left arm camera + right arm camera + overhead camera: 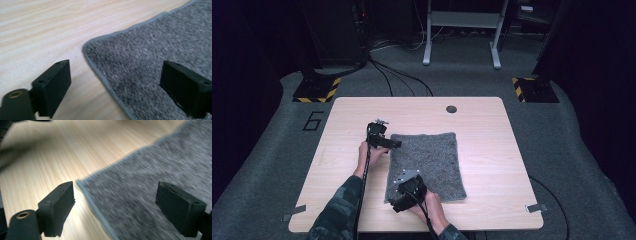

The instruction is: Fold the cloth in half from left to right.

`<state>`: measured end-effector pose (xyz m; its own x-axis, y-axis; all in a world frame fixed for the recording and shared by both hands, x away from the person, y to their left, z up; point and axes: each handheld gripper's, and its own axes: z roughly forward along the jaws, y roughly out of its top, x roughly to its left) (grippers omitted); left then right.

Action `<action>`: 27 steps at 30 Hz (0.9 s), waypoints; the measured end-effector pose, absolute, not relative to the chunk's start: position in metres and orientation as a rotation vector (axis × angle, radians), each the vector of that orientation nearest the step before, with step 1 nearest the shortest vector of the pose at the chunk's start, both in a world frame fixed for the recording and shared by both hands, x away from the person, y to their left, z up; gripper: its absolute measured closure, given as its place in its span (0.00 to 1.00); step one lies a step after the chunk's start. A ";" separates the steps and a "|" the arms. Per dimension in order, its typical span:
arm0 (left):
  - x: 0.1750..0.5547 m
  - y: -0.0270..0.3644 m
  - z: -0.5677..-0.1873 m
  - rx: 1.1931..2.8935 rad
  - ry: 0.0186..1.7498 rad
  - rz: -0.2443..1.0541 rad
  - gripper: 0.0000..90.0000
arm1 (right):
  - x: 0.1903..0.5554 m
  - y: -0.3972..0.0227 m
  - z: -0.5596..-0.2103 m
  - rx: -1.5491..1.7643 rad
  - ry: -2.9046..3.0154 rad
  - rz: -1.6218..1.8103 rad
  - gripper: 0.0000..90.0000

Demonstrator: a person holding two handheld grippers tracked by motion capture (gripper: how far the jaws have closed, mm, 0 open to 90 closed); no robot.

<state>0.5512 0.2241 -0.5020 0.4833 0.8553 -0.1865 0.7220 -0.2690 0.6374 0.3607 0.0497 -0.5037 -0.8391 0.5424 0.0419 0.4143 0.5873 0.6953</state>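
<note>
A grey fuzzy cloth (pixel 427 162) lies flat on the light wooden table (pixel 492 150). My left gripper (pixel 395 144) sits at the cloth's far left corner. In the left gripper view its jaws (pixel 116 68) stand wide open, straddling the hemmed corner of the cloth (pixel 150 50) without touching it. My right gripper (pixel 398 201) hovers at the near left corner. In the right gripper view, which is blurred, it (pixel 117 187) is open too, one jaw over bare wood (pixel 62 152) and the other over the cloth (pixel 150 170).
A small dark round hole (pixel 451 109) marks the table's far side. Bare wood surrounds the cloth, widest at the right. Cables (pixel 402 75), a white frame (pixel 462 30) and hazard-striped stand bases (pixel 317 90) are on the carpeted floor beyond the table.
</note>
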 end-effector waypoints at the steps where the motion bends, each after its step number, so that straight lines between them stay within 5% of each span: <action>1: 0.553 0.224 -0.502 2.042 1.303 0.247 0.15 | 0.360 0.054 -0.504 0.784 2.647 1.088 0.18; 4: 0.558 0.224 -0.503 2.067 1.292 0.288 0.20 | 0.355 0.066 -0.506 0.768 2.649 1.092 0.25; 13: 0.566 0.225 -0.508 2.068 1.290 0.327 0.49 | 0.346 0.088 -0.514 0.701 2.663 1.026 0.70; 27: 0.569 0.214 -0.507 2.146 1.254 0.395 0.93 | 0.345 0.086 -0.516 0.711 2.646 1.042 0.95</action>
<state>0.5690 0.2136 -0.5072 0.5056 0.8614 -0.0493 0.6778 -0.3611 0.6404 0.3448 0.0862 -0.5159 -0.8616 0.5072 -0.0176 0.3591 0.6339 0.6850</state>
